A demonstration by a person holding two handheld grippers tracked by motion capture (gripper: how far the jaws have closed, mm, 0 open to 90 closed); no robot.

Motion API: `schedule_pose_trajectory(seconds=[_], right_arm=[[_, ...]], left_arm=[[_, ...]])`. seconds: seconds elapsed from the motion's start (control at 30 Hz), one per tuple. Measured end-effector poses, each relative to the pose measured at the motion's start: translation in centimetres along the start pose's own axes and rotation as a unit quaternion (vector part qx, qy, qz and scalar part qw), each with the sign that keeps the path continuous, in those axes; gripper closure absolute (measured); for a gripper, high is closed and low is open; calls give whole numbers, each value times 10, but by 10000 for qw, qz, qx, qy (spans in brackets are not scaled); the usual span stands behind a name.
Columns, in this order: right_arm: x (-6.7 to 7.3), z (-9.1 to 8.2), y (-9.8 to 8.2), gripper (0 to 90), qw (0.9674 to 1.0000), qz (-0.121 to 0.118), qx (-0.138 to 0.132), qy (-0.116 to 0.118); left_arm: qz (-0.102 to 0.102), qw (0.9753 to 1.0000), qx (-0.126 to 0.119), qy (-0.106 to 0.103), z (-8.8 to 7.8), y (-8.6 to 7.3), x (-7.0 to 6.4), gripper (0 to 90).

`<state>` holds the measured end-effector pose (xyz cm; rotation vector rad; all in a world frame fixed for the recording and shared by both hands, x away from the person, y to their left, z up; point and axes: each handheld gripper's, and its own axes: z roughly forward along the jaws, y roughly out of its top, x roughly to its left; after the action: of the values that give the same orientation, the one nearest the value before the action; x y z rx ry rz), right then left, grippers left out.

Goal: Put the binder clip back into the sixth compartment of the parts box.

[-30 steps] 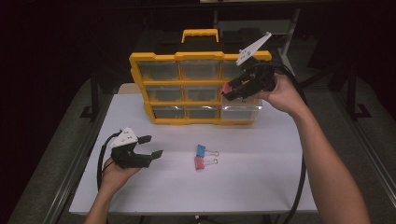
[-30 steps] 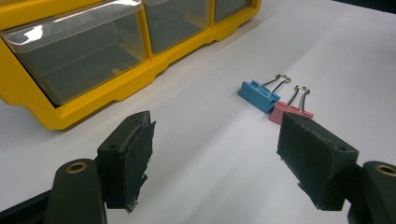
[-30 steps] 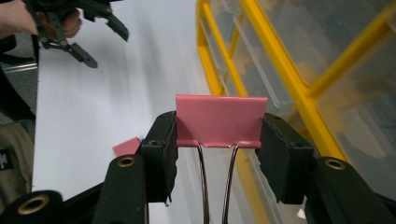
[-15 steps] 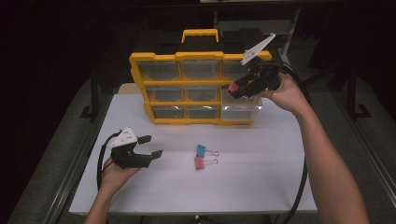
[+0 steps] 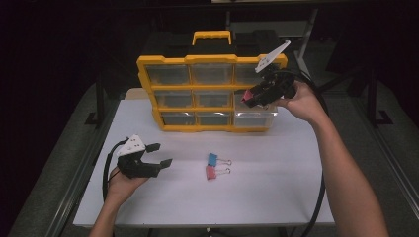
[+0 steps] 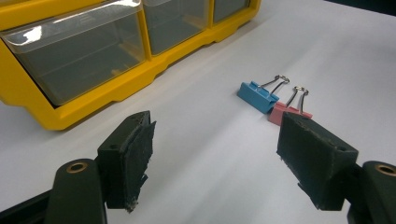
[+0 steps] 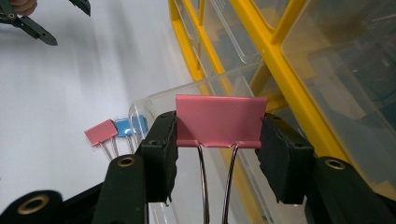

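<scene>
My right gripper (image 7: 217, 140) is shut on a large pink binder clip (image 7: 219, 120), held by its sides with the wire handles hanging toward me. In the high view that right gripper (image 5: 249, 98) hovers over the pulled-out clear drawer (image 5: 254, 118) at the bottom right of the yellow organiser (image 5: 148, 74). A small blue clip (image 5: 213, 159) and a small pink clip (image 5: 211, 172) lie side by side on the white table. My left gripper (image 5: 160, 154) rests open on the table at the left, jaws toward them; the blue clip (image 6: 256, 94) and pink clip (image 6: 286, 112) lie ahead.
The organiser (image 6: 93, 93) stands upright at the back of the white table (image 5: 276, 187), with several clear drawers and a black handle on top. Black cables trail from both grippers off the table's front. Dark floor surrounds the table.
The right gripper with the pink clip has shifted slightly right and up in front of the organiser. The left gripper and the two small clips have not moved.
</scene>
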<state>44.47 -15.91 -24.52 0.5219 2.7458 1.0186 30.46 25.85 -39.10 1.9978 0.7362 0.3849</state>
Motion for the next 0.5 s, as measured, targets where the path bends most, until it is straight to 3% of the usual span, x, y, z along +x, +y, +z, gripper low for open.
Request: schedule_pose_trajectory(seconds=[0.5], right_arm=[[-1,4,-5,483,10000,70,52,-9]], left_arm=[[-69,10000,-58,-3,1,0,-1,265]])
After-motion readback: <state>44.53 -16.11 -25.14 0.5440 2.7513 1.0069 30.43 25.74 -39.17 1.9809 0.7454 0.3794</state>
